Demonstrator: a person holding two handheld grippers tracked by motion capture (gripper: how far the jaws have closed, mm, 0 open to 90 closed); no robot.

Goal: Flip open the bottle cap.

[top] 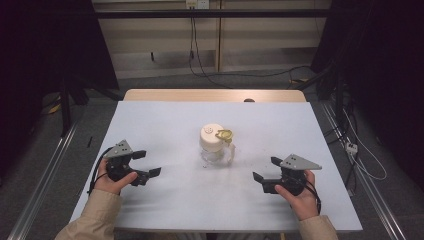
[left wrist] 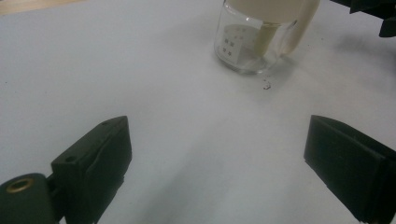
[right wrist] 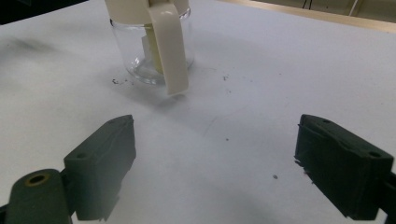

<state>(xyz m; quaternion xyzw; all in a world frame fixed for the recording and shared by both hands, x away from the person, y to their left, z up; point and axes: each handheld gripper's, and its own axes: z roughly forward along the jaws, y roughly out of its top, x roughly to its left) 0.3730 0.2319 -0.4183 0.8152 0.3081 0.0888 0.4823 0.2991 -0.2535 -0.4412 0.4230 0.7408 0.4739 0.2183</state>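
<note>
On the white table [top: 165, 125], my left gripper [top: 145, 163] and right gripper [top: 265, 170] are wide open and empty; a careless push may tip the jar [top: 216, 145].

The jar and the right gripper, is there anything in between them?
Nothing big: the right gripper view shows bare white table with a few dark specks between the open right gripper and the jar.

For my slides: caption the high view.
Two open grippers, left and right, flank a lidded glass jar on a white table.
</note>
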